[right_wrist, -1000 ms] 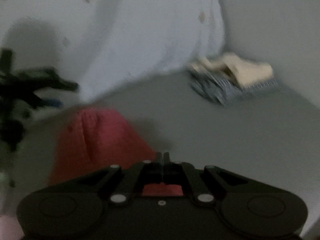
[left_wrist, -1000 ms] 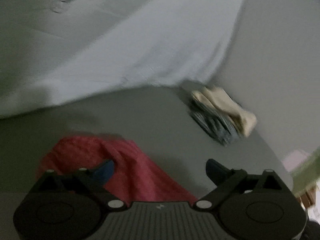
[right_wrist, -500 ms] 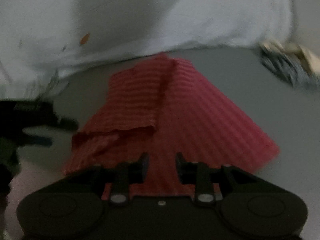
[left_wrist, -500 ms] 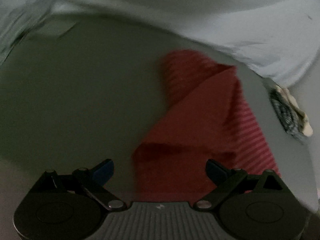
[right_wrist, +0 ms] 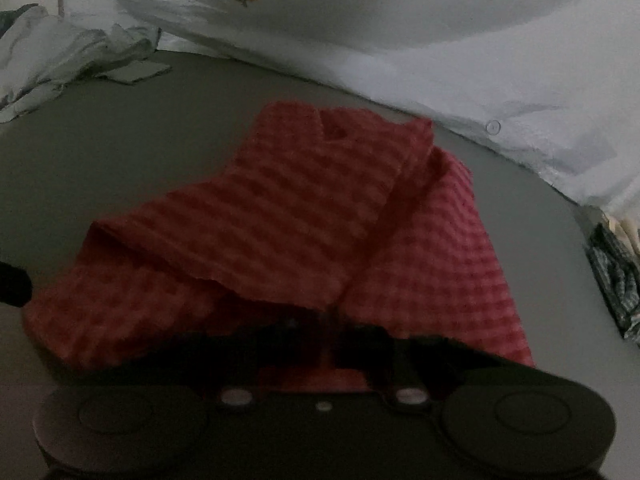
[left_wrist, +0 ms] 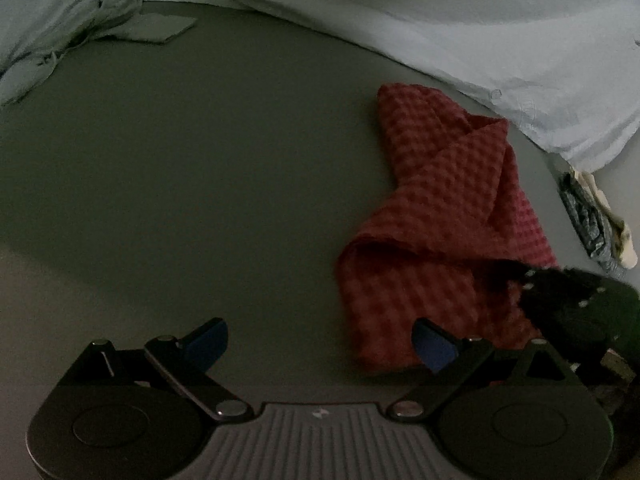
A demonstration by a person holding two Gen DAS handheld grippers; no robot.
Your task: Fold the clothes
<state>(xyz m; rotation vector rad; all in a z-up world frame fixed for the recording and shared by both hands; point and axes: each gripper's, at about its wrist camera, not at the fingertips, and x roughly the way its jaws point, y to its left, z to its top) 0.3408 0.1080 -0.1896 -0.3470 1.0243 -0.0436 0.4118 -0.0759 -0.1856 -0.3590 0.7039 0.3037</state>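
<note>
Cloth [right_wrist: 304, 216], red, waffle-checked, lies on the grey surface [left_wrist: 200, 184] directly ahead of the right claw [right_wrist: 332, 334] and ahead-right of the left claw [left_wrist: 320, 344]. One flap is turned over the rest on a diagonal, so layers overlap unevenly; the edges do not line up.

Right claw: jaws look drawn nearly together at the cloth's near edge, with red fabric showing in the narrow slit between them. Motion blur there; I judge it pinching the hem but cannot tell for sure. In the left view it shows as a dark blurred shape [left_wrist: 568, 292] on the cloth's right side.

Left claw: jaws spread wide, blue pads apart, nothing between them. Its right finger [left_wrist: 434, 344] sits just at the cloth's near-left corner.

Beyond the cloth: pale sheet [left_wrist: 480, 40] banked up. Far left, crumpled pale garment [left_wrist: 68, 16]. Far right, small pile of folded items [right_wrist: 614, 268].

Step in hand, as I read it: mid-fold on the red cloth, one corner being taken up. Next move calls for the free claw to close on the near-left corner, so both corners travel together and the skewed flap gets squared.
</note>
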